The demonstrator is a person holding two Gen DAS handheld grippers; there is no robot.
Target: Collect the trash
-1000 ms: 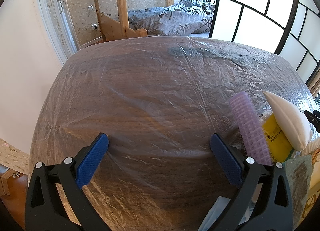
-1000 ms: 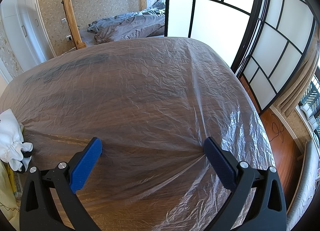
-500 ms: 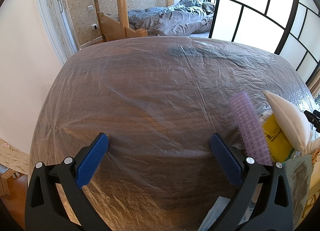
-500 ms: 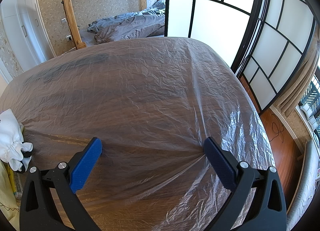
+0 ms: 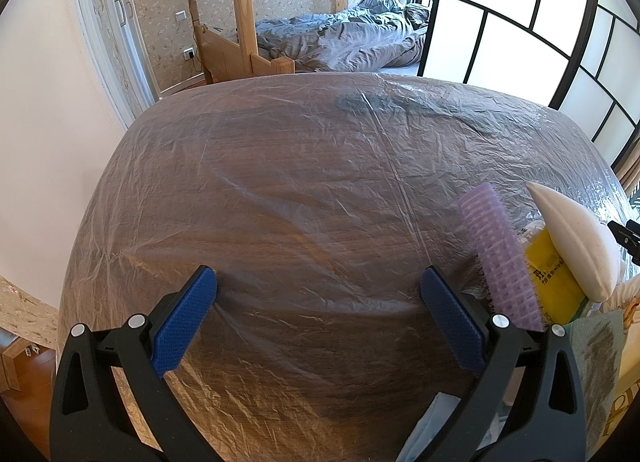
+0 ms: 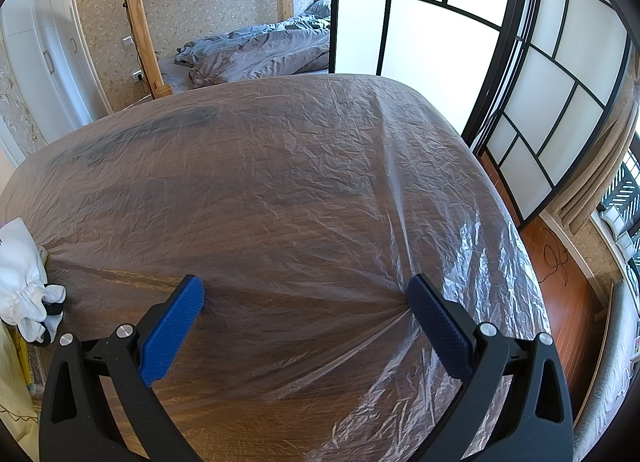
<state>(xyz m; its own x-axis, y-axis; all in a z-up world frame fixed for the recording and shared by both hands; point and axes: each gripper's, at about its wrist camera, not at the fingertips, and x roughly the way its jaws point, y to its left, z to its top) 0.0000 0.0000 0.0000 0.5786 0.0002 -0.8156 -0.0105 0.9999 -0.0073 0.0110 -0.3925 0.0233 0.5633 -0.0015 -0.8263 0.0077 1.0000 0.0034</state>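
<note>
So, both grippers, left (image 5: 318,294) & right (image 6: 306,298), are hovering w/ jaws wide, holding nothing. Trash pile (image 5: 548,262) is sitting uncollected on the counter (image 5: 300,182); looks like nothing's done yet.

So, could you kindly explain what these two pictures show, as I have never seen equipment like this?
No robot here: a person carries a handheld two-finger gripper in each hand, each with a fisheye camera looking along its blue-padded fingers. One picture is from the left gripper, the other from the right gripper. Both are open and hold nothing. Below them is a wooden table covered with clear plastic sheeting. In the left view, at the table's right edge, lie a purple hair roller, a yellow packet and a cream pad. In the right view a white drawstring pouch sits at the left edge.
</note>
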